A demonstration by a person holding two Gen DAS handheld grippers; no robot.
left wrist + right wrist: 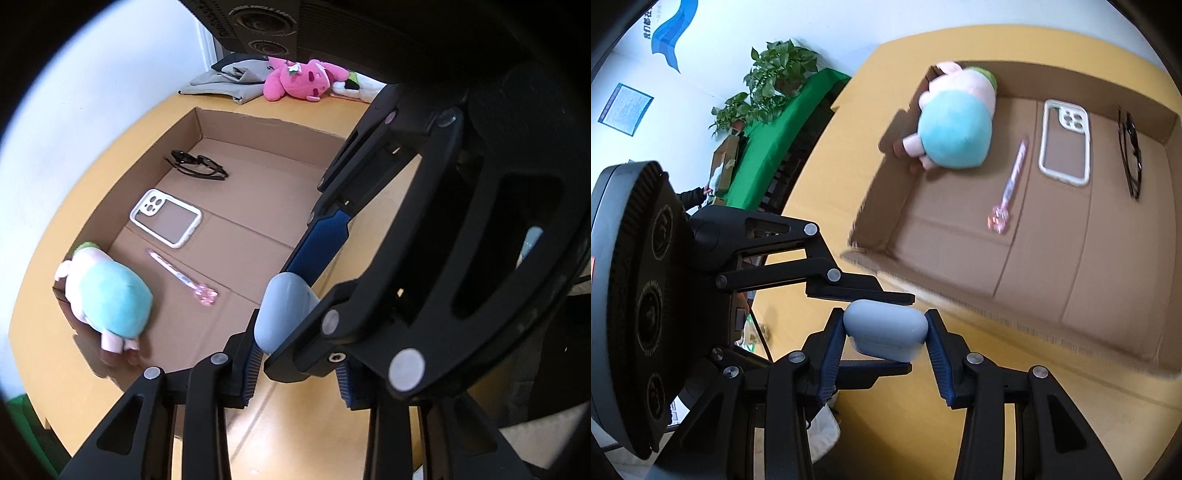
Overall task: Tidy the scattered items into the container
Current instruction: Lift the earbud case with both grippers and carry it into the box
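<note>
The right gripper (884, 356) points steeply down over the table (923, 424), clamping a grey-blue case (885, 329) whose long axis spans pad to pad. The left gripper (857, 330) crosses it from the side; its jaws stand narrow about the same case, contact unclear. Beyond lies the cardboard box (942, 295), holding a plush toy (955, 134), pen (1012, 184), phone case (1065, 142) and glasses (1130, 151).

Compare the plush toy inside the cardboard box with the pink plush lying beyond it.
The plush toy in the cardboard box is mostly turquoise with pale pink limbs; the pink plush is bright pink all over. The turquoise one lies in a corner of the box against its wall; the pink one lies on the table past the box, next to folded grey cloth. Both are soft toys lying down.
</note>
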